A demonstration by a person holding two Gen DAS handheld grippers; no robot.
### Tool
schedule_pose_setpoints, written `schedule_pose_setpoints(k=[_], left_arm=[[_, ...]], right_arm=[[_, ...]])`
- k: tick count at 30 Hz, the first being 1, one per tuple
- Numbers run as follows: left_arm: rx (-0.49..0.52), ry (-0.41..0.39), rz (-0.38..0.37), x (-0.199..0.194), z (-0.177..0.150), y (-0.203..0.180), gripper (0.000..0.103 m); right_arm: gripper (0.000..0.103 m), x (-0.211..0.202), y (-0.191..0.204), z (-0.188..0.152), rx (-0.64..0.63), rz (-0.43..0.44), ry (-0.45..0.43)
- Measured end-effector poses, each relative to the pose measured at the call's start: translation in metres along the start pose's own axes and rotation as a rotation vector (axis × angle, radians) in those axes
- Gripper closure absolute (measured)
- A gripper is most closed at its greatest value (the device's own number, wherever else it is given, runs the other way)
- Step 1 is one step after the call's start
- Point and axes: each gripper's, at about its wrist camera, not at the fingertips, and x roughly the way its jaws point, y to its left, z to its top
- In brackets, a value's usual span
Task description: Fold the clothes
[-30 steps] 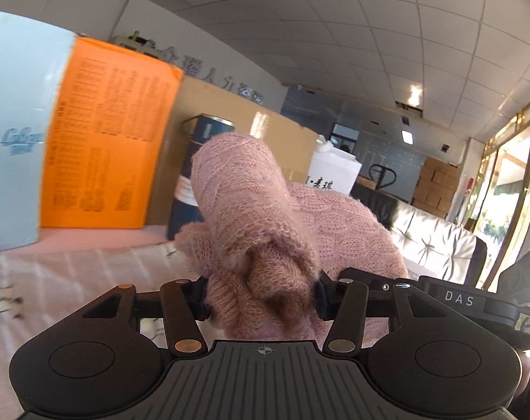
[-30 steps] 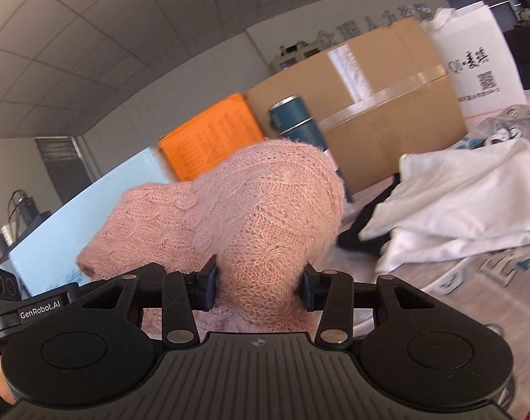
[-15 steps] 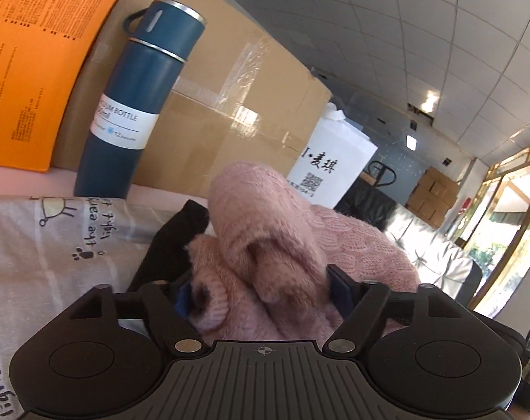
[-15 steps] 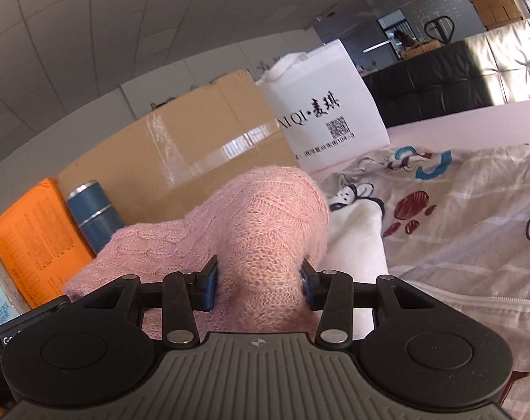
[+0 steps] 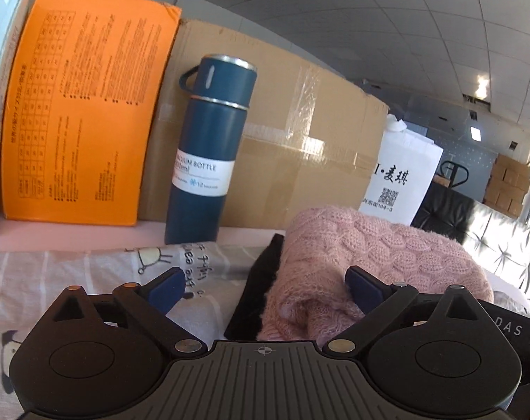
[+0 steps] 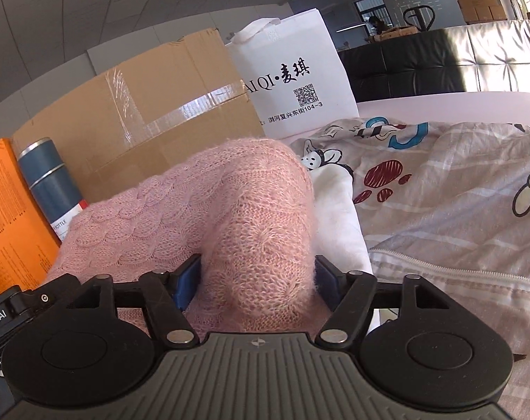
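A folded pink knit sweater [image 5: 370, 245] rests on the bed, over a black garment [image 5: 265, 262] and a white garment [image 6: 335, 203]. My left gripper [image 5: 263, 280] is at its left end, jaws opening wide. The left finger is well clear of the sweater and the right finger lies along its edge. My right gripper [image 6: 258, 269] is at the other end, its jaws opening too. A thick fold of the sweater [image 6: 258, 192] still sits between its fingers, and the pads no longer squeeze it.
A cartoon-printed sheet [image 6: 457, 210] covers the bed. Behind the sweater stand a blue vacuum bottle [image 5: 209, 161], a cardboard box [image 5: 300, 147], an orange box [image 5: 83, 112] and a white bag [image 6: 289, 77]. A black sofa [image 6: 405, 66] is at the far right.
Both grippers carried the sweater forward and down onto the pile by the boxes. Their jaws, clamped on the sweater before, have spread apart, the left one much wider.
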Motion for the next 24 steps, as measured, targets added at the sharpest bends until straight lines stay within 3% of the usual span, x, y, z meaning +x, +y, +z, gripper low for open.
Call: schedule_pose_setpoints(k=[3, 7, 11, 17, 21, 24], left_arm=[[0.043, -0.054, 0.005, -0.027, 0.006, 0.002, 0.003], [0.098, -0.12, 0.017, -0.064, 0.014, 0.008, 0.001], [0.135, -0.16, -0.001, -0.096, 0.022, 0.015, 0.0], [0.166, -0.174, -0.028, -0.129, 0.023, 0.036, 0.0], [0.175, -0.189, -0.058, -0.146, 0.016, 0.054, 0.0], [0.17, -0.188, -0.05, -0.155, 0.004, 0.068, 0.0]], right_arm=[[0.018, -0.016, -0.008, 0.001, 0.062, 0.019, -0.106], [0.002, -0.048, -0.006, -0.004, 0.06, -0.008, -0.35], [0.001, -0.074, 0.014, -0.012, -0.022, -0.027, -0.469], [0.0, -0.122, 0.066, -0.026, -0.089, 0.061, -0.389], [0.0, -0.145, 0.096, -0.045, -0.054, 0.044, -0.286], [0.0, -0.155, 0.114, -0.063, -0.063, 0.01, -0.258]])
